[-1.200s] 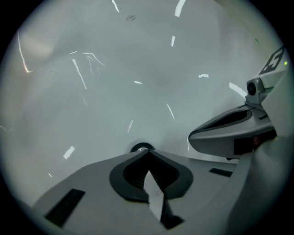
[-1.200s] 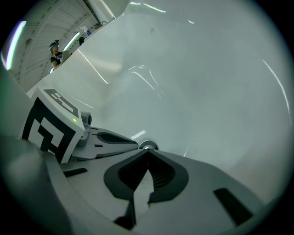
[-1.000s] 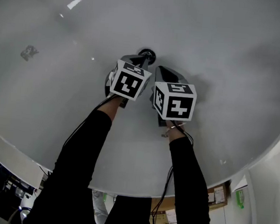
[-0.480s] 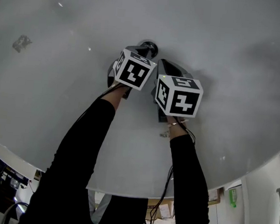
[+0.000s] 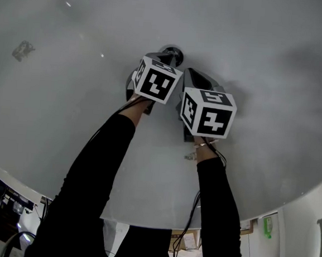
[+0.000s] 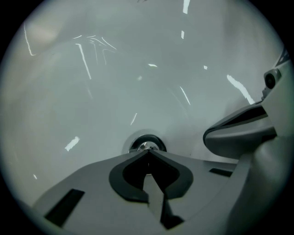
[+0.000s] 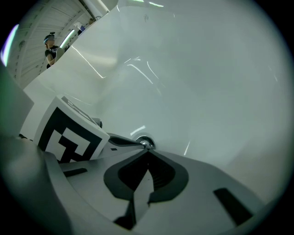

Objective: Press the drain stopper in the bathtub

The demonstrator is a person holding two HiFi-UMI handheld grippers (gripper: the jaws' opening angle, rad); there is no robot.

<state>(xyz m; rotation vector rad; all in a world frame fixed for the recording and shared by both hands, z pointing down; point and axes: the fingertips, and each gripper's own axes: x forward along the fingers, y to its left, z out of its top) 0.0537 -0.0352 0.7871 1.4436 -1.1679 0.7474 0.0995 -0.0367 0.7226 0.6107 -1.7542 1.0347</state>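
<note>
Near the round chrome drain stopper (image 6: 146,146) in the glossy bathtub (image 5: 266,78), left gripper (image 6: 148,152) and right gripper (image 7: 148,151) are clamped closed.

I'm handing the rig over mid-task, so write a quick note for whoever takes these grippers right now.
Left gripper: jaws shut, empty, tips right at the drain stopper on the bathtub floor; contact unclear.
Right gripper: jaws shut, empty, beside the left one, tips pointing toward the stopper.
Done: both grippers are at the drain.
Left: press the stopper down; whether it is already pressed cannot be told.
</note>
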